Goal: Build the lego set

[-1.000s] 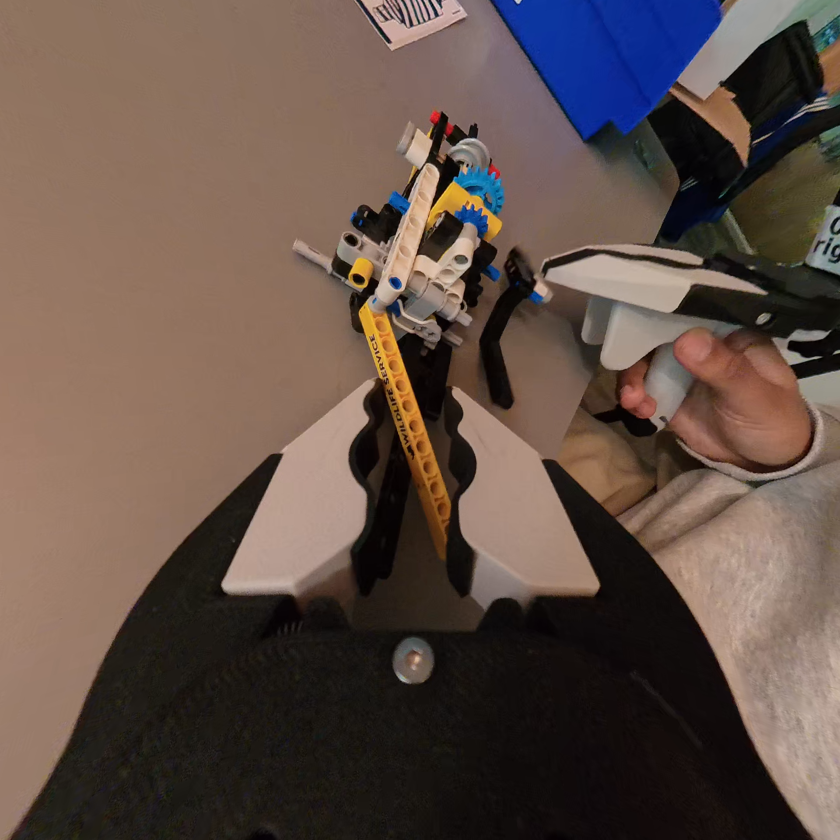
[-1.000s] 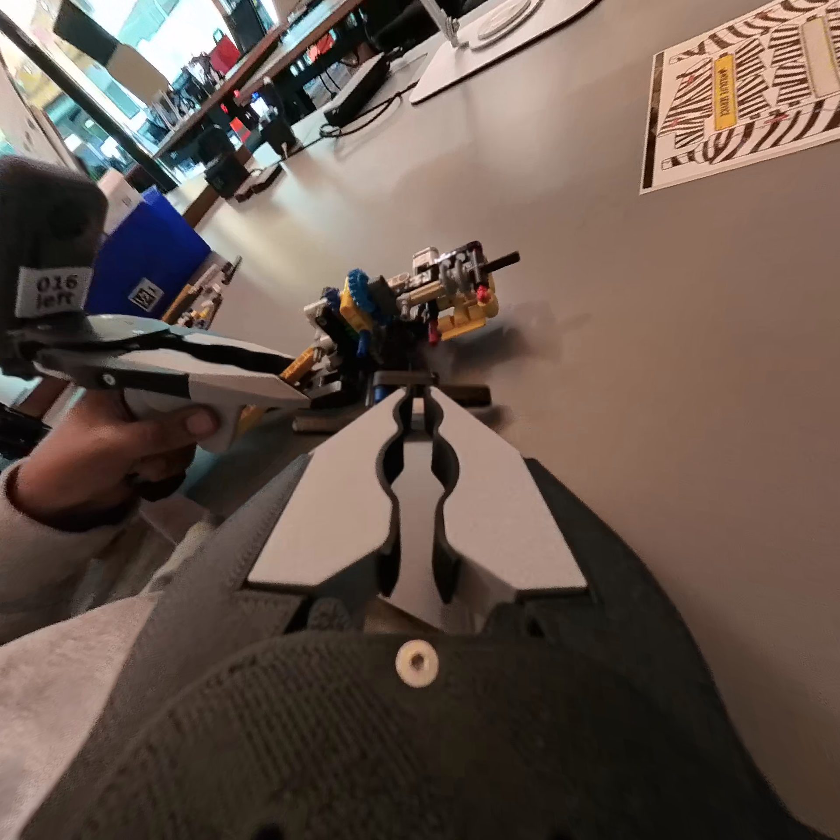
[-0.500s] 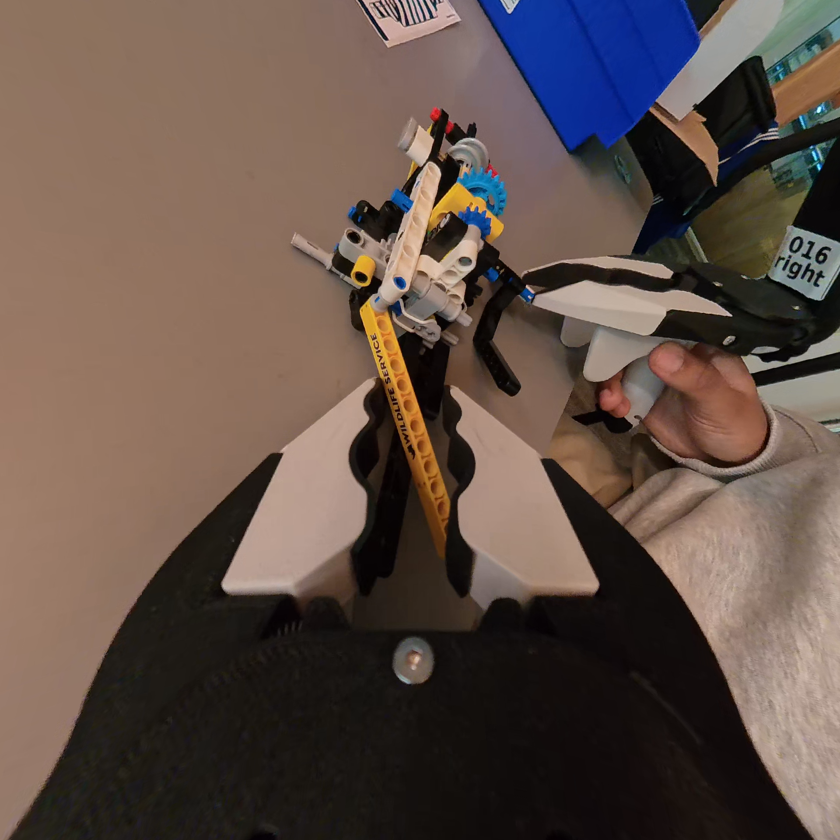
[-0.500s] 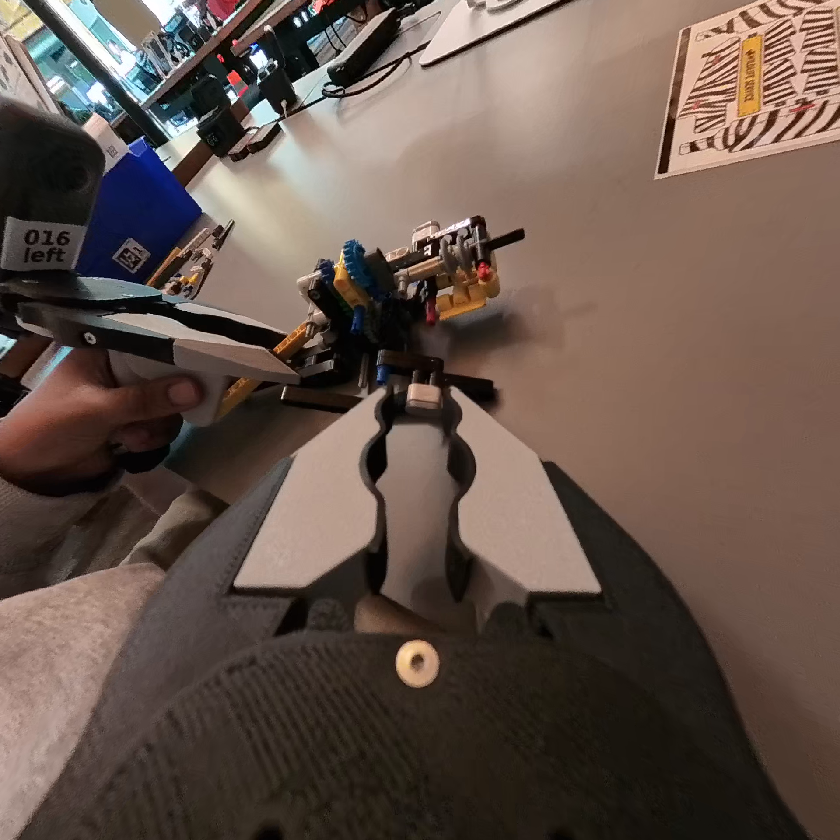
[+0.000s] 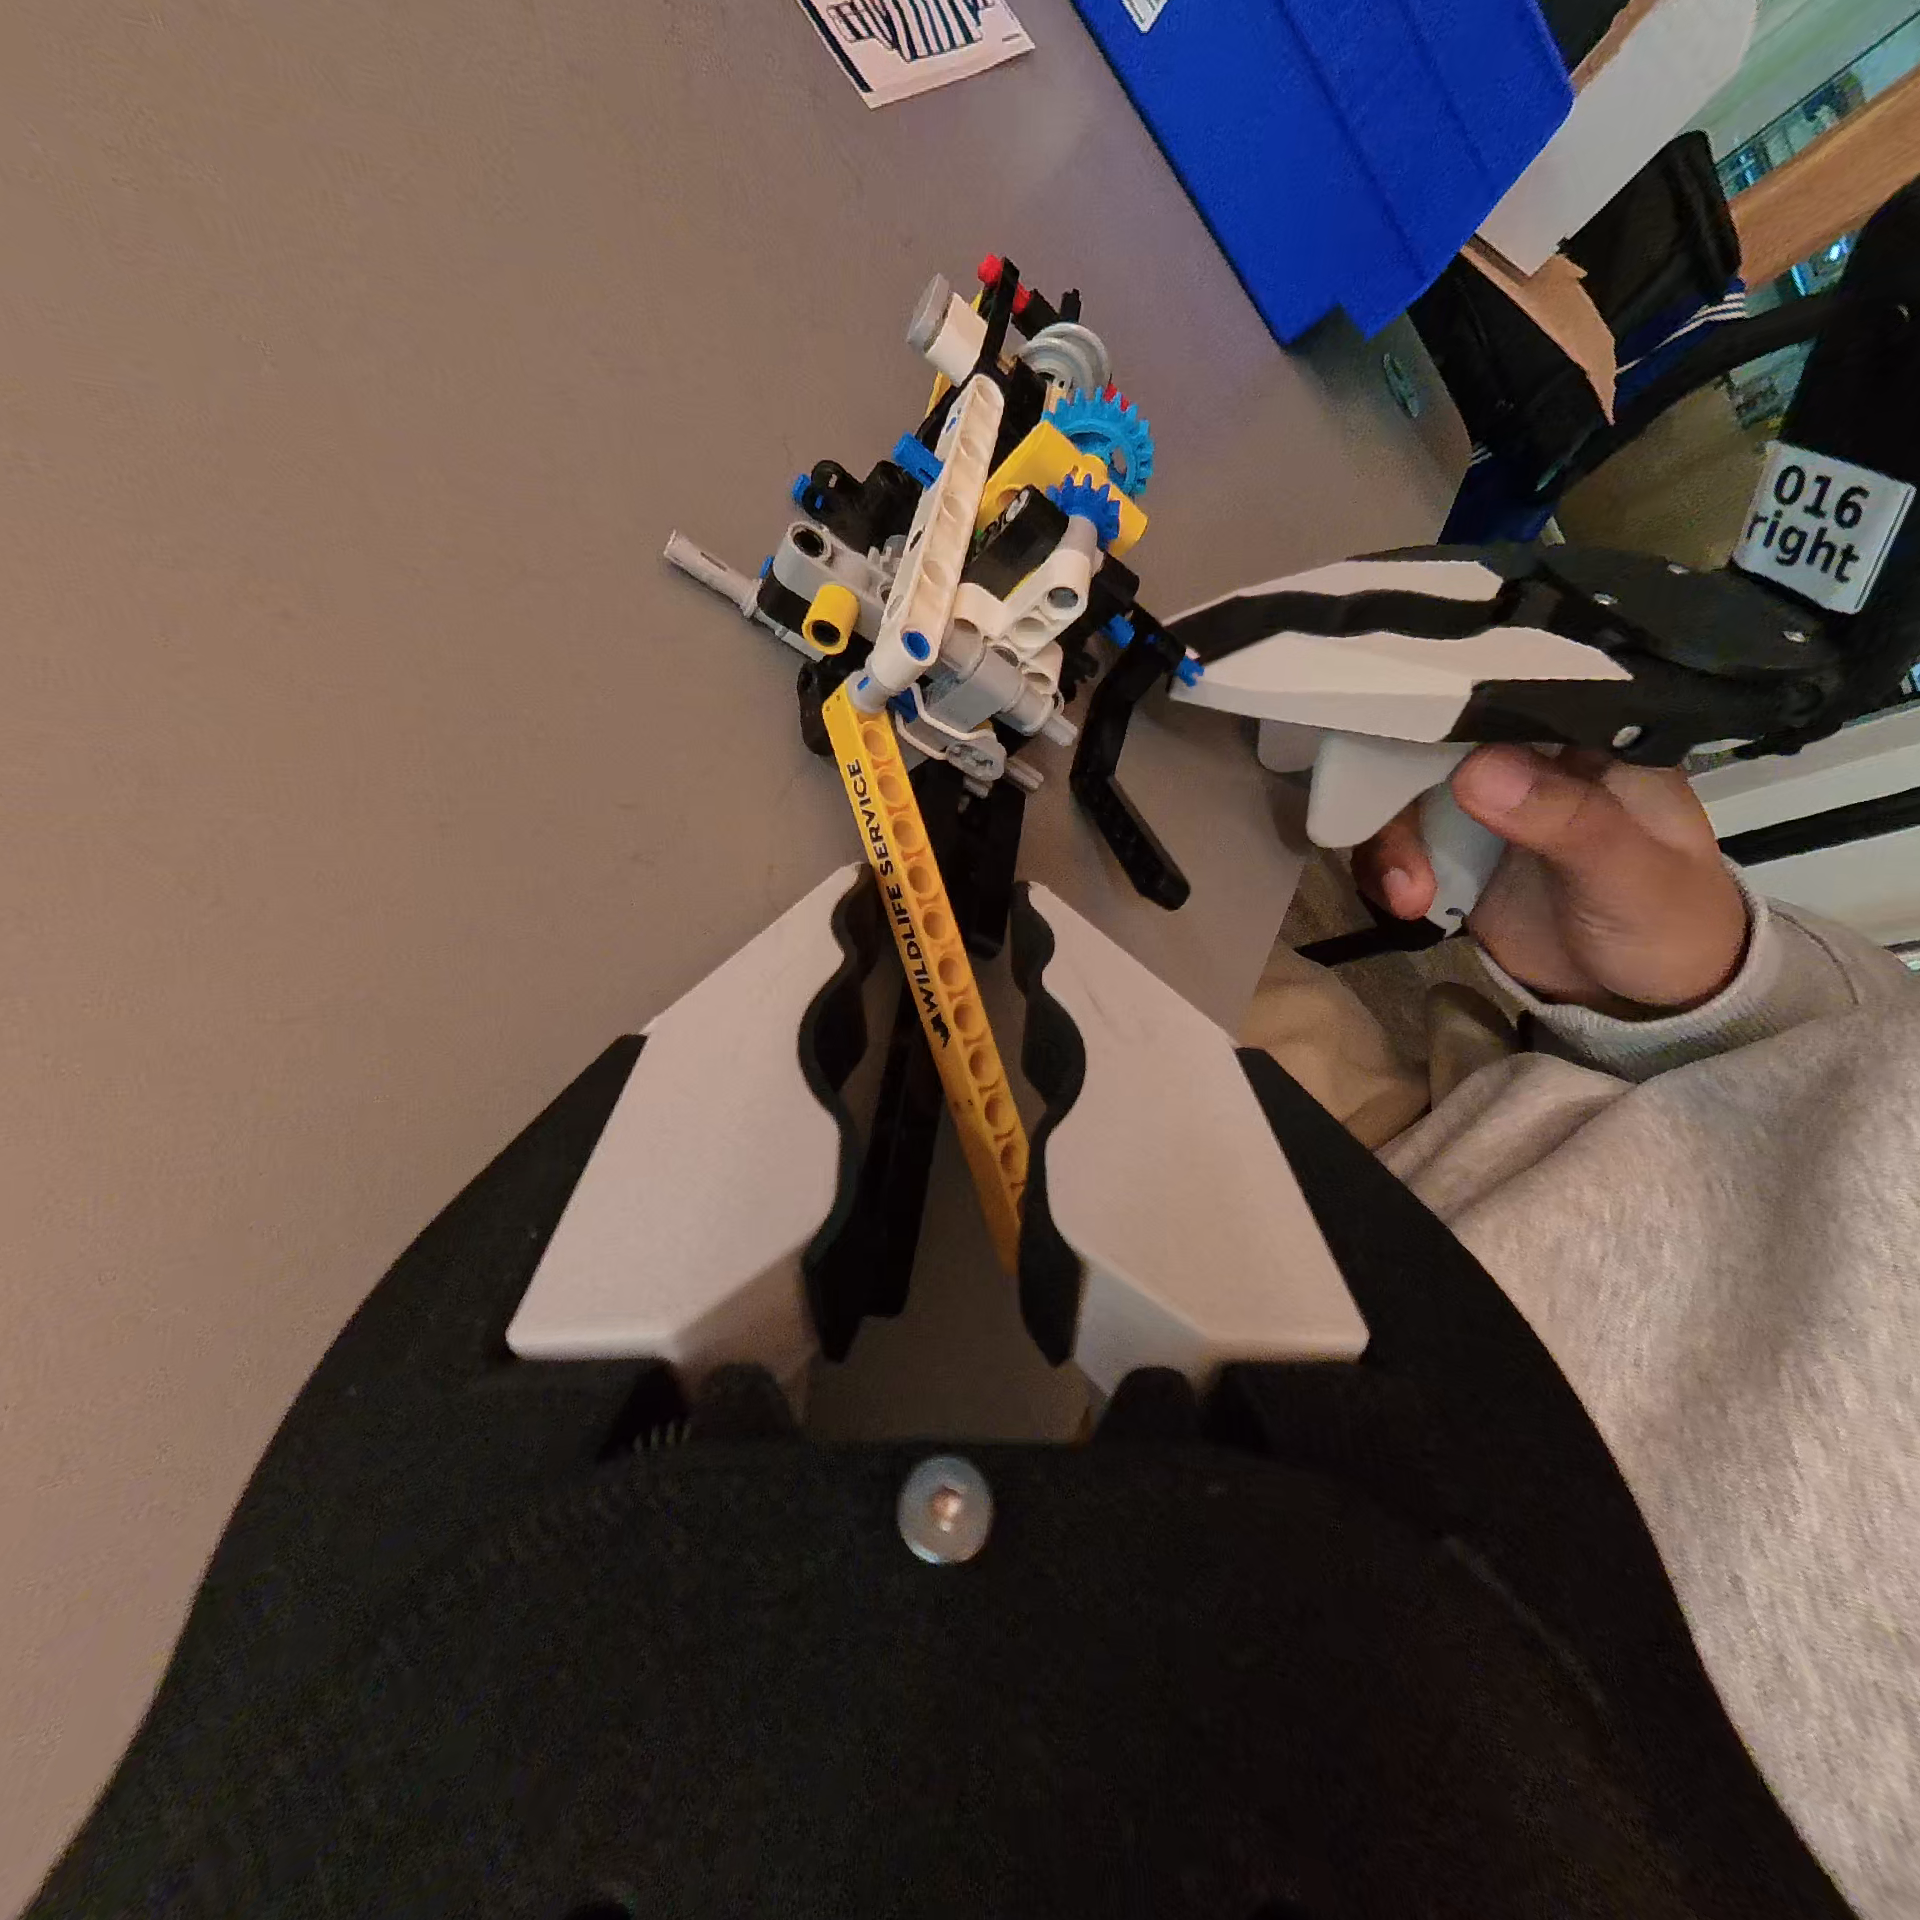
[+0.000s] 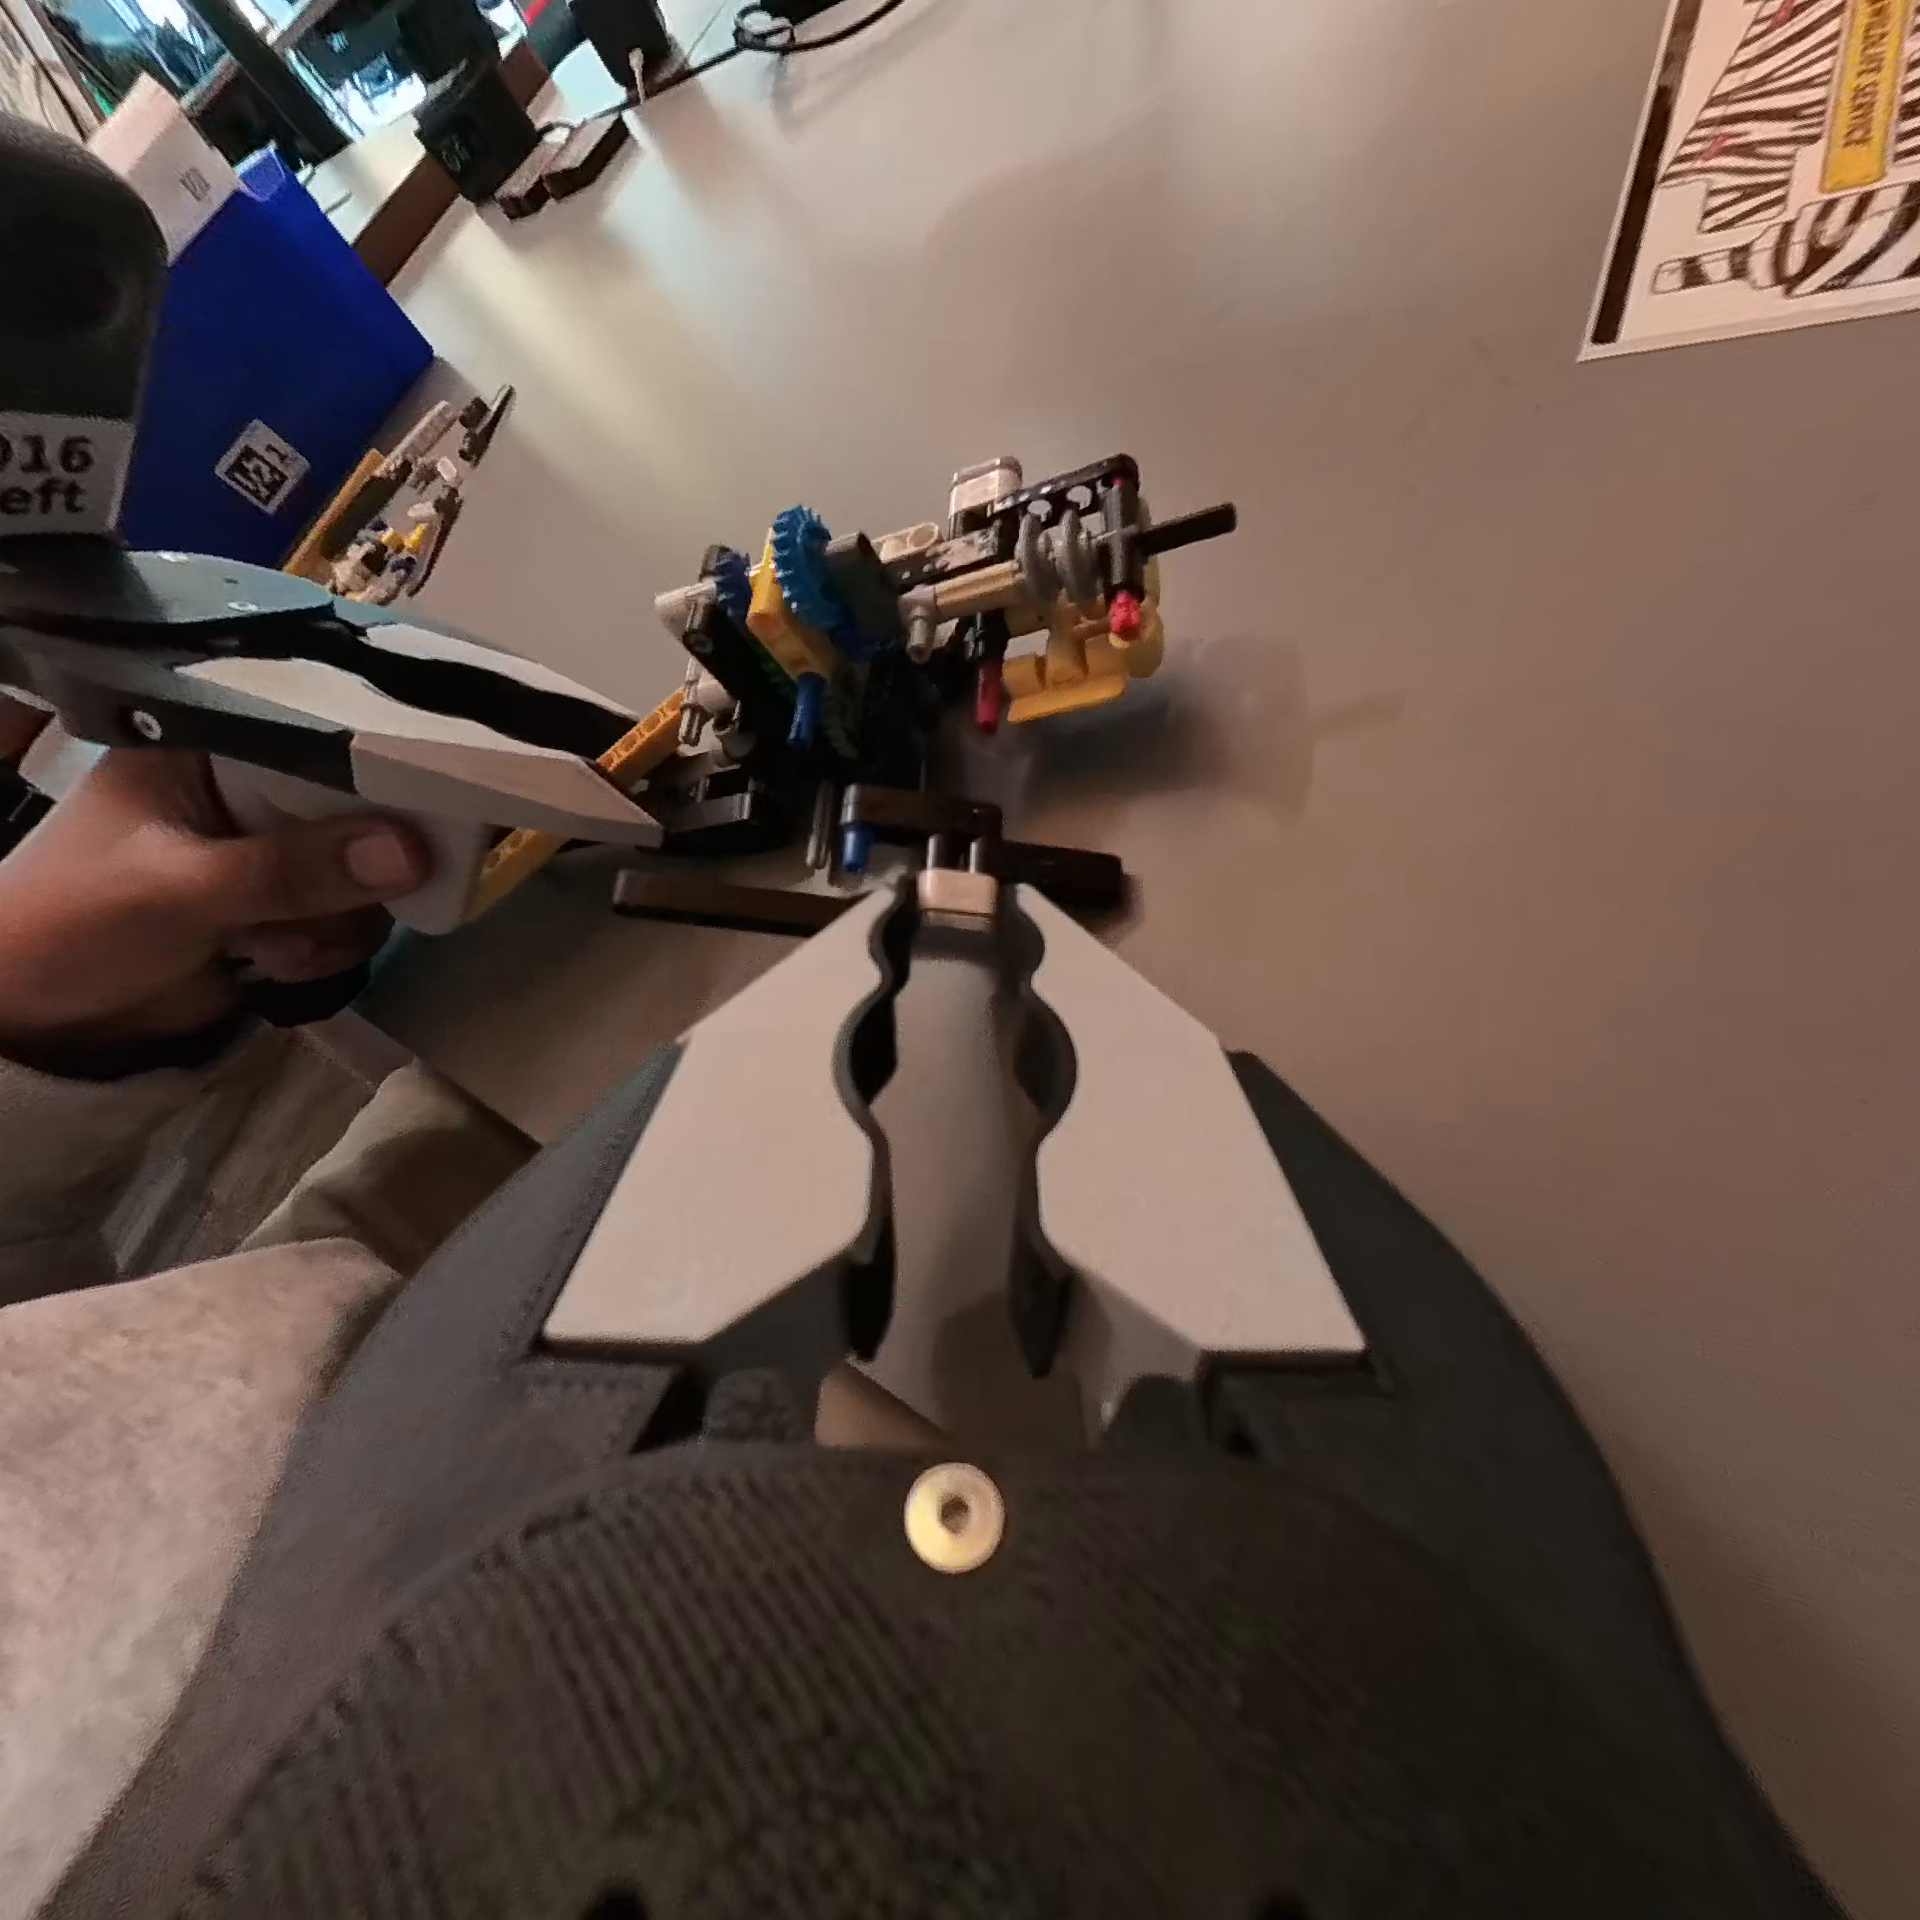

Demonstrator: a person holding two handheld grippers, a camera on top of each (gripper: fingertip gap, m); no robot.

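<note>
The lego model (image 5: 987,540), a cluster of white, grey, black and yellow beams with blue gears, lies on the grey table (image 5: 312,623). My left gripper (image 5: 940,904) is shut on the model's long yellow beam (image 5: 935,956) and the black beam beside it. My right gripper (image 6: 956,906) is shut on a small grey connector (image 6: 956,891) fixed to a black bent beam (image 6: 1070,860). It holds that beam against the model's (image 6: 894,623) near side. The right gripper (image 5: 1179,649) and the bent beam (image 5: 1117,769) also show in the left wrist view. The left gripper (image 6: 623,805) shows in the right wrist view.
A blue bin (image 5: 1320,135) stands at the table's far corner, with loose lego parts (image 6: 405,520) beside it. A striped sticker sheet (image 6: 1787,156) lies on the table beyond the model. The table edge and the person's grey sleeve (image 5: 1662,1247) are close by the right gripper.
My right gripper has carried the black bent beam in from the side until it meets the model. My left gripper keeps its hold on the yellow beam.
</note>
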